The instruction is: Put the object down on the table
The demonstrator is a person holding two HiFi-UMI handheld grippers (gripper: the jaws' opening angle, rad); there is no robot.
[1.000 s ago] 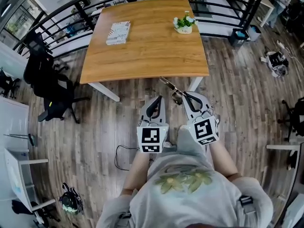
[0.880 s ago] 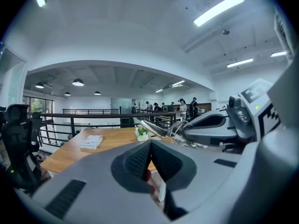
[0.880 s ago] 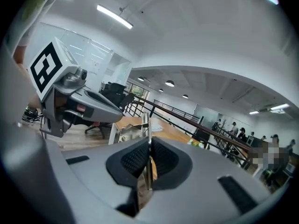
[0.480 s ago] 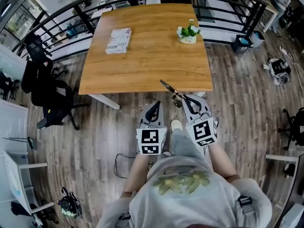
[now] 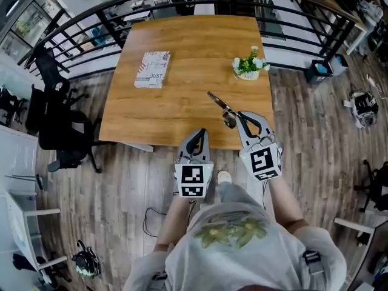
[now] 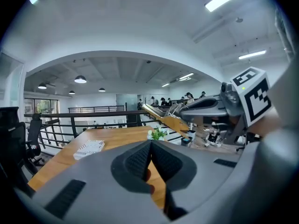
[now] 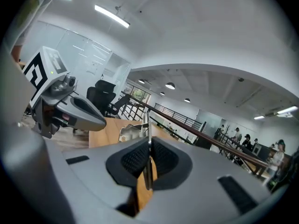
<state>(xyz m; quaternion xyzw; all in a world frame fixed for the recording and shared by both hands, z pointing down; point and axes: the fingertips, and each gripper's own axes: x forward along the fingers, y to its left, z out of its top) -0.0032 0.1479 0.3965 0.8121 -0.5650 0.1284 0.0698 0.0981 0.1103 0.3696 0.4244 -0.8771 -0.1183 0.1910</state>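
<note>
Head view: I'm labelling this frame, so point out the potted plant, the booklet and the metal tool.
potted plant point(image 5: 249, 66), head view, on its green leaves.
booklet point(image 5: 152, 69), head view, middle of its cover.
metal tool point(image 5: 219, 104), head view, on its thin shaft.

Grey short-sleeved T-shirt point(image 5: 242, 256), pale yellow-green print on front. Left gripper point(image 5: 198, 136), right gripper point(image 5: 240, 118): grey shells, black ribbed pads point(image 6: 138, 161), black-and-white square-marker cubes point(image 5: 194, 180).

1. The table point(image 5: 182, 59) has a warm wood top, smooth with a soft satin sheen.
2. The floor point(image 5: 121, 180) is greyish wood planks, matt and kinda worn-looking.
3. The tool point(image 5: 220, 105) is thin bare metal, pretty shiny.
4. The left gripper point(image 5: 197, 139) and right gripper point(image 5: 237, 117) are matt grey plastic, and the pads point(image 6: 136, 161) are black, ribbed and rubbery.
5. The booklet point(image 5: 152, 69) is printed paper.
6. The railing point(image 5: 79, 38) is dark metal bars.
</note>
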